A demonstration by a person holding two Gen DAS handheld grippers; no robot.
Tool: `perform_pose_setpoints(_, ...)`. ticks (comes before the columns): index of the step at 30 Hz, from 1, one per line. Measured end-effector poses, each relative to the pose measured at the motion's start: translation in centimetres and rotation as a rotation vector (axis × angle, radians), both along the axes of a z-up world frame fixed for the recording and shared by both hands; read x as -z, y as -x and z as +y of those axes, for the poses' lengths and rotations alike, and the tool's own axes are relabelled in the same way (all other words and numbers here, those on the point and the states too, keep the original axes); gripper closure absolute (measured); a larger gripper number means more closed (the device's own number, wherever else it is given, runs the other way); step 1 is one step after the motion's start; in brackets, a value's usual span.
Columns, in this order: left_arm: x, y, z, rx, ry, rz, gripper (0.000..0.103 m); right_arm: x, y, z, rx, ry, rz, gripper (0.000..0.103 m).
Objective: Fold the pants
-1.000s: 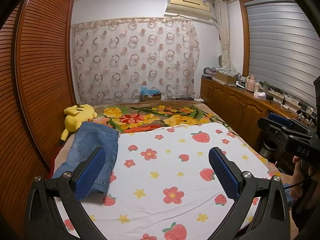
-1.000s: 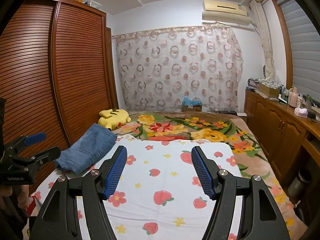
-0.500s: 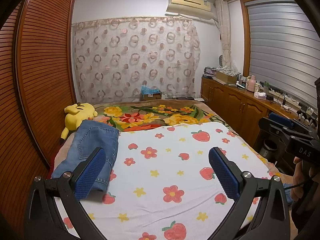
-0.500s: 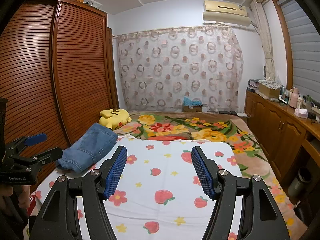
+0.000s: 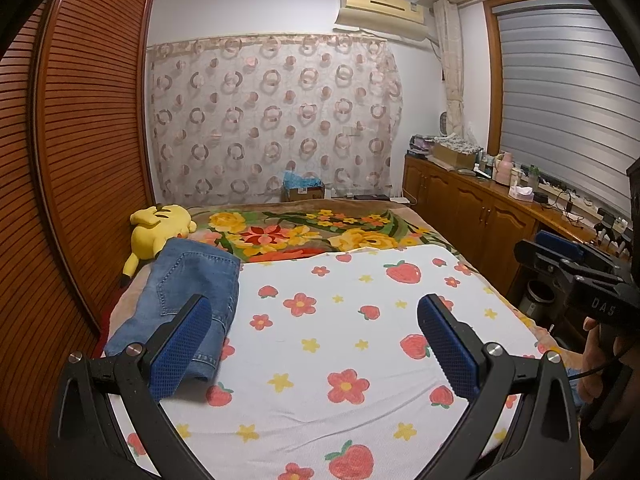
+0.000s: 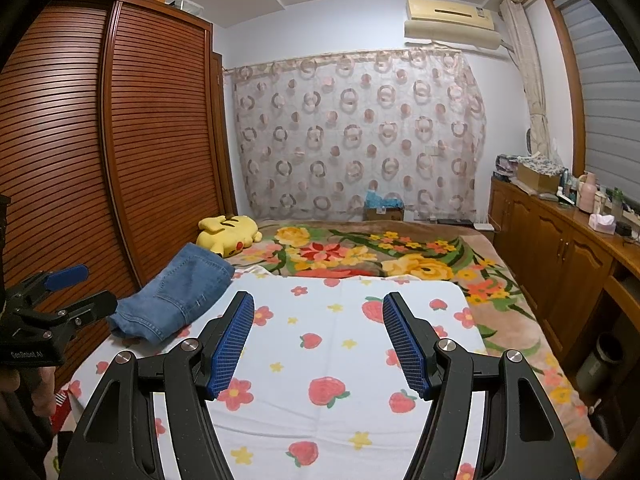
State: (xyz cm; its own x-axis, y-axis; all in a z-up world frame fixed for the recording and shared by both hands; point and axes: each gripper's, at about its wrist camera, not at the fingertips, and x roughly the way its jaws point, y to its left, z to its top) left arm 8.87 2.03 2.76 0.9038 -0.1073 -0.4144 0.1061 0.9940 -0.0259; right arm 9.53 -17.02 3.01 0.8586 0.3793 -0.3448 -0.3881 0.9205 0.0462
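Jeans (image 5: 184,300) sat folded on the bed's (image 5: 340,360) left edge, right next to a yellow plush (image 5: 158,230). Left gripper (image 5: 314,344) and right gripper (image 6: 318,336) both hung over the strawberry sheet, jaws wide apart, gripping nothing.

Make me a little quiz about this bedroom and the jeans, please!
1. True or false: the folded jeans lie on the bed beside the yellow plush toy.
2. What is the left gripper holding? A) the jeans B) nothing C) the plush toy
3. Fill in: the white sheet is printed with flowers, stars and ____.

Key: 1 true. 2 B; its jaws stand open over the sheet, and the right gripper is open and empty too. 3 strawberries.
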Motion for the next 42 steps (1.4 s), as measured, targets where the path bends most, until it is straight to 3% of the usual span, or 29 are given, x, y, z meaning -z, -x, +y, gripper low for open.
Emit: perform_pose_setpoints(42, -0.02, 0.04, 0.32, -0.002, 0.005, -0.002, 0.000, -0.15, 0.18, -0.52, -0.010, 0.005, -0.010, 0.034)
